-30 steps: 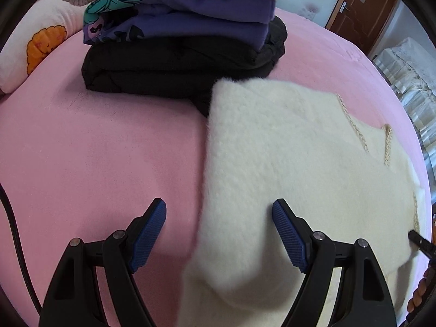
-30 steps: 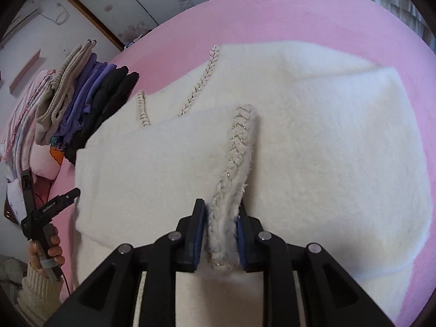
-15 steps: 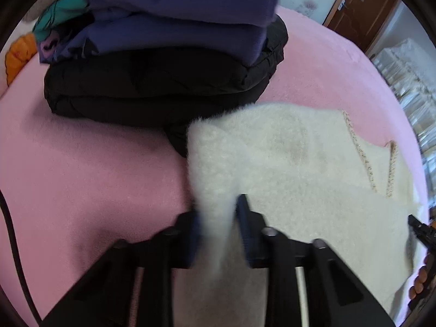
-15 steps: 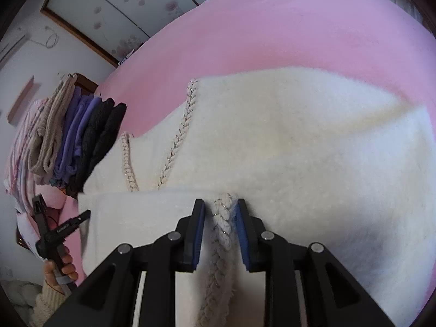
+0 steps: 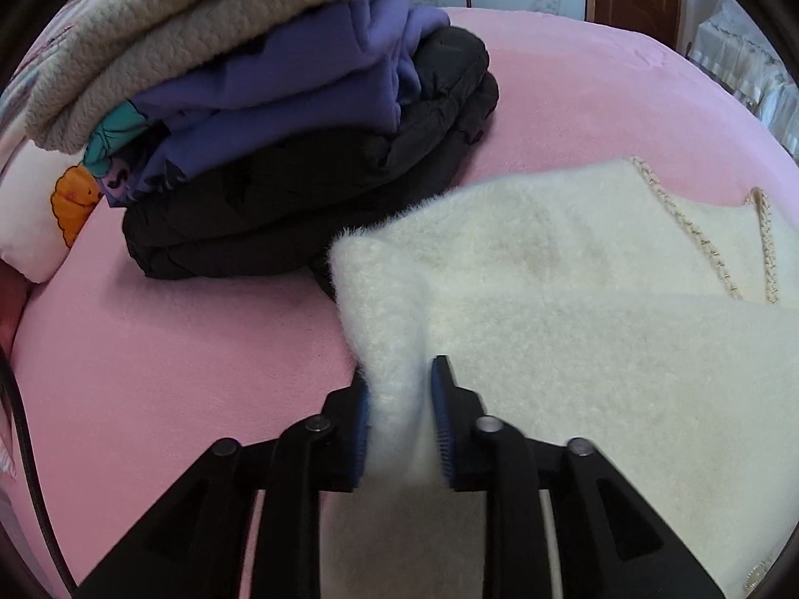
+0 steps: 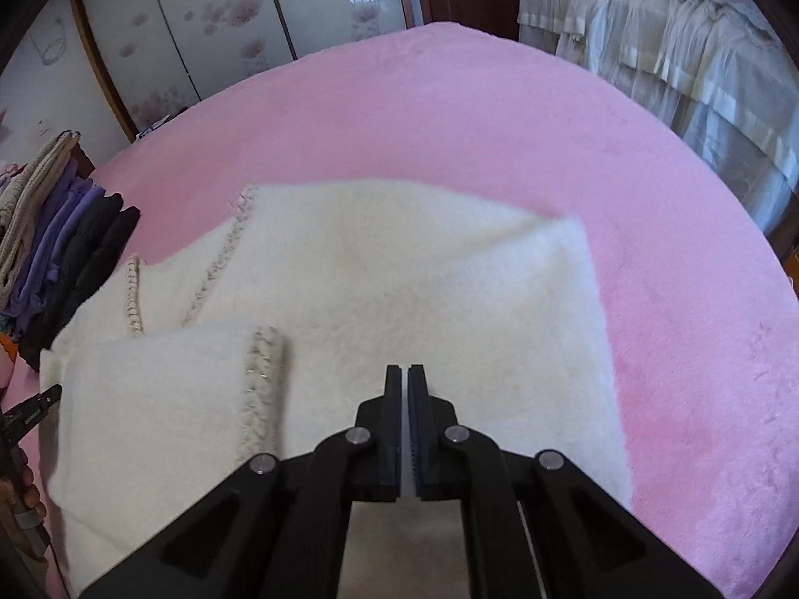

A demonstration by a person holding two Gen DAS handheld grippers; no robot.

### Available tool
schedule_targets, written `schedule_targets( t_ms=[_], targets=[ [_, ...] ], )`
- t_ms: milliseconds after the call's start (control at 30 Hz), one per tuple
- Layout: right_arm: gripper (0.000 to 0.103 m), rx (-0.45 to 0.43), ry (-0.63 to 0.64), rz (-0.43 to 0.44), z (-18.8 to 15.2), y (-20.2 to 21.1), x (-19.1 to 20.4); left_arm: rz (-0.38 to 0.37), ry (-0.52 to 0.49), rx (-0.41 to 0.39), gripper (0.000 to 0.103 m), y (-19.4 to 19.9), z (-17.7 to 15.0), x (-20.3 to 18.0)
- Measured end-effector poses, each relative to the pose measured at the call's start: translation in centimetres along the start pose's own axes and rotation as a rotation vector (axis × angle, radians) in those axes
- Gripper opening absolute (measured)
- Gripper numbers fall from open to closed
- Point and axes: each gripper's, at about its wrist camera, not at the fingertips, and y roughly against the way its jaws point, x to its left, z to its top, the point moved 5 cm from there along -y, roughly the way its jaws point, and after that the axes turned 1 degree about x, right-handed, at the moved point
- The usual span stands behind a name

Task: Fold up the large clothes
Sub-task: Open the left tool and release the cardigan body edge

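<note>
A fluffy cream cardigan (image 6: 399,289) with braided trim (image 6: 259,374) lies partly folded on the pink bed. In the left wrist view the cardigan (image 5: 574,339) fills the right half. My left gripper (image 5: 399,379) is shut on its near left edge, pinching a fold of the fleece between the blue pads. My right gripper (image 6: 405,374) is shut with nothing between its pads, hovering over the middle of the cardigan, to the right of the braided edge. The left gripper also shows at the left edge of the right wrist view (image 6: 35,409).
A stack of folded clothes (image 5: 279,140), beige, purple and black, sits just beyond the cardigan's left corner, and shows in the right wrist view (image 6: 60,249). A pillow (image 5: 45,219) lies at far left. Pink bedspread (image 6: 499,125) spreads beyond; a second bed (image 6: 674,50) stands at right.
My left gripper closed on the cardigan's left edge and lifted it. My right gripper let go of the braided edge, shifted right, and is shut empty. The folded flap now lies flat.
</note>
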Motion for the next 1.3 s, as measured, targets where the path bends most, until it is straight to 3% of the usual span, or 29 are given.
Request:
schedule_targets(
  t_ms=[33, 100, 167, 233, 300, 433, 533, 633, 700, 833, 867, 967, 1033, 1200, 1300],
  targets=[
    [0.004, -0.017, 0.029, 0.019, 0.2, 0.7, 1.3, -0.008, 0.013, -0.011, 0.038, 0.9, 0.2, 0.1],
    [0.004, -0.025, 0.076, 0.069, 0.4, 1.4, 4.3, -0.031, 0.036, -0.053, 0.065, 3.2, 0.5, 0.2],
    [0.004, -0.025, 0.131, 0.128, 0.3, 2.0, 7.8, -0.044, 0.060, -0.141, 0.077, 6.3, 0.6, -0.2],
    [0.004, -0.017, 0.184, 0.188, -0.1, 2.1, 11.5, -0.078, 0.063, -0.207, 0.078, 8.5, 0.9, -1.0],
    [0.004, 0.003, 0.234, 0.257, -0.8, 1.5, 15.7, -0.114, 0.068, -0.220, 0.078, 9.5, 1.1, -2.3],
    [0.004, 0.070, 0.295, 0.355, -2.8, -0.8, 21.6, -0.154, 0.114, -0.170, 0.074, 8.1, 1.2, -3.8],
    [0.004, 0.130, 0.320, 0.341, -4.0, -3.7, 22.8, -0.168, 0.137, -0.097, 0.060, 5.2, 0.1, -5.0],
    [0.000, 0.152, 0.310, 0.305, -3.9, -5.5, 20.6, -0.127, 0.130, -0.014, 0.052, 1.6, -1.0, -4.9],
    [0.000, 0.139, 0.297, 0.294, -3.2, -5.2, 18.3, -0.101, 0.124, -0.019, 0.053, 0.5, -1.3, -4.2],
    [0.000, 0.066, 0.314, 0.009, -1.7, -4.7, 11.2, -0.122, 0.117, -0.034, 0.049, -0.2, -0.9, -2.5],
    [0.000, 0.073, 0.281, -0.003, -1.6, -4.8, 8.9, -0.124, 0.114, -0.032, 0.045, -0.3, -0.8, -2.2],
    [0.000, 0.103, 0.174, 0.128, -1.5, -4.1, 4.6, -0.128, 0.074, -0.042, 0.043, -0.6, -0.5, -1.5],
    [0.000, 0.061, 0.228, -0.157, -1.7, -3.5, 2.3, -0.124, 0.070, -0.044, 0.043, -0.9, -0.6, -0.9],
    [0.000, 0.075, 0.063, -0.041, -2.1, -1.8, -0.5, -0.125, 0.081, -0.042, 0.044, -0.5, -0.8, -0.4],
    [0.000, 0.059, 0.057, -0.009, -2.5, 0.4, 0.0, -0.134, 0.102, -0.043, 0.049, 1.4, -1.3, -0.3]
  ],
)
